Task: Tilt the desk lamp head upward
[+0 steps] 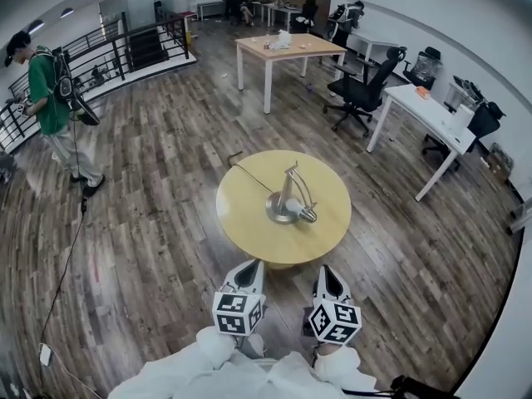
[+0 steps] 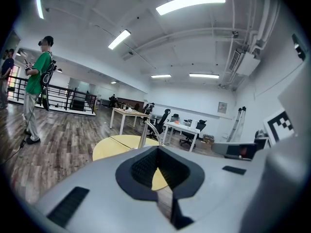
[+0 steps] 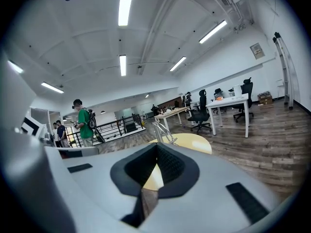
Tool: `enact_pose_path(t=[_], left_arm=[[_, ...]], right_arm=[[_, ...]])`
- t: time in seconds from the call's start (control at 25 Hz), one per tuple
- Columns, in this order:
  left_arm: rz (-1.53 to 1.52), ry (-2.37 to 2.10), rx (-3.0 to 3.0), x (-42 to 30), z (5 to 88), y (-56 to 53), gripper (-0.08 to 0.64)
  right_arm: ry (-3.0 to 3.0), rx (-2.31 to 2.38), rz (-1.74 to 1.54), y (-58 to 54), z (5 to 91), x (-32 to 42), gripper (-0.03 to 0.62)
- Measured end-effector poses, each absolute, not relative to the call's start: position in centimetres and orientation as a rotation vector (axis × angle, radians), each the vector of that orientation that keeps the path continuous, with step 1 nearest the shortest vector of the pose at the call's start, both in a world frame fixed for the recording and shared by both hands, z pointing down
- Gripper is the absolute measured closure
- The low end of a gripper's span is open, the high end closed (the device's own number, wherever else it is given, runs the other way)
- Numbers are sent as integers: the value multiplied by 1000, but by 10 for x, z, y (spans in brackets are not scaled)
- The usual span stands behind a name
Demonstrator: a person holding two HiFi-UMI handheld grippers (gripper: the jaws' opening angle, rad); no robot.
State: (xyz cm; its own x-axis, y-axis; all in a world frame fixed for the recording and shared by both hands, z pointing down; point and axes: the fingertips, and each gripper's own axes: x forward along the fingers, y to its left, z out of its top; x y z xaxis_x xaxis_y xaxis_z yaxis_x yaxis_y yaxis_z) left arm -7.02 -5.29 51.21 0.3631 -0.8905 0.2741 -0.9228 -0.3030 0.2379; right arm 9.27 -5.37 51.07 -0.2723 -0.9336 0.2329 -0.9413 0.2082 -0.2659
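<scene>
Nothing legible turns up in any view. The left gripper (image 1: 252, 266) shows its left cube (image 1: 239, 312) with black-and-white square patterns, no letters or digits; the right gripper (image 1: 326, 269) shows the same on its right cube (image 1: 335, 321). A small framed sign (image 2: 222, 107) hangs on the far white wall, its print too small to read
</scene>
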Motion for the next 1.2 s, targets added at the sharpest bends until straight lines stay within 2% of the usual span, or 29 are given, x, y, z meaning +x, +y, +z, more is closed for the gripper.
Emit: enact_pose_path(t=[1.2], left_arm=[[229, -1606, 2212, -64, 545, -276, 558]], right_arm=[[-2441, 1811, 605, -291, 529, 108, 580]])
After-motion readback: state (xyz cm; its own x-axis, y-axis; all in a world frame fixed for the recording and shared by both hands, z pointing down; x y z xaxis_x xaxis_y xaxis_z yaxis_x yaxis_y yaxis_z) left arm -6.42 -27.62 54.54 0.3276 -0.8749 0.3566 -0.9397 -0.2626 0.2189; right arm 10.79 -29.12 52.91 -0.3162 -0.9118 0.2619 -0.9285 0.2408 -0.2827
